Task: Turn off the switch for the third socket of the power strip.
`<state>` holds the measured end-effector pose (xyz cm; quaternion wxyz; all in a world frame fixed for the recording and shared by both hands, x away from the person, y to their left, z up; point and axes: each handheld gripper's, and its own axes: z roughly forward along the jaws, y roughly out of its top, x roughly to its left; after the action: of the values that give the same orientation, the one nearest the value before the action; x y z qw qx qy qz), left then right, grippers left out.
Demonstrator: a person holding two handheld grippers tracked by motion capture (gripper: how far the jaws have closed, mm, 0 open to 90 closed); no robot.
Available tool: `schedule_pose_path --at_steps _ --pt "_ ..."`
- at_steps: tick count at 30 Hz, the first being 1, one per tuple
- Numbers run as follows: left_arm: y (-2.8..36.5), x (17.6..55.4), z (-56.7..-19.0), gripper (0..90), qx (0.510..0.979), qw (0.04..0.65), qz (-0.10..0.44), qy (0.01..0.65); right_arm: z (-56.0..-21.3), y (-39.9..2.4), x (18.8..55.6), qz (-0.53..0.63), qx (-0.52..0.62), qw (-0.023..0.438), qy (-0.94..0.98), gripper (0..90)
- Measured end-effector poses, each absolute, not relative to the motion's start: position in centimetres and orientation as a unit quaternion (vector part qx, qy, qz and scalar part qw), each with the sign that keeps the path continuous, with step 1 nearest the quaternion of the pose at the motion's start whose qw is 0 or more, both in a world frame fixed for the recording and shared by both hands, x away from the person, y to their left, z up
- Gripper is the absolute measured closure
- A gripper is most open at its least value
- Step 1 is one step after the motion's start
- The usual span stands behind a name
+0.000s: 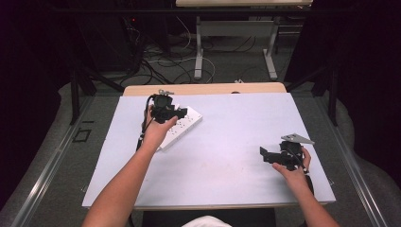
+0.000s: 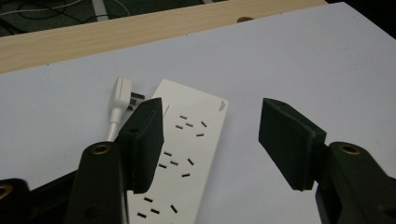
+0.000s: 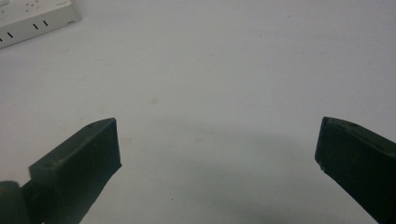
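A white power strip (image 1: 182, 126) is laid aslant near the far left corner of the white-topped table (image 1: 227, 142), its white plug (image 2: 120, 95) beside its far end. The left gripper (image 1: 166, 112) is held over the strip, jaws apart. The right gripper (image 1: 274, 155) is held near the right edge, jaws spread wide above bare tabletop.

Dim, soft, grainy pictures; dark surroundings, and faint shadow pools beneath blurred tongs.
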<state>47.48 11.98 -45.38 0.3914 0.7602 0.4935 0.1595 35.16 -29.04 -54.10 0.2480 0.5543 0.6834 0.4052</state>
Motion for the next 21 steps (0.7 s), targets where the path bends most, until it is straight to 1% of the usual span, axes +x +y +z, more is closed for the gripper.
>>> schedule_pose_path --at_steps 7,9,21 --pt "11.7 48.8 -45.5 44.5 0.759 0.384 0.153 0.503 -54.1 -29.0 35.2 0.404 0.557 0.246 0.683 0.0" --pt "11.6 49.1 -45.7 47.2 0.756 0.385 0.153 0.507 -54.1 -29.0 35.2 0.402 0.558 0.244 0.683 0.0" --pt "11.1 50.8 -45.8 52.7 0.758 0.369 0.149 0.517 -54.2 -29.0 35.2 0.4 0.558 0.249 0.683 0.1"
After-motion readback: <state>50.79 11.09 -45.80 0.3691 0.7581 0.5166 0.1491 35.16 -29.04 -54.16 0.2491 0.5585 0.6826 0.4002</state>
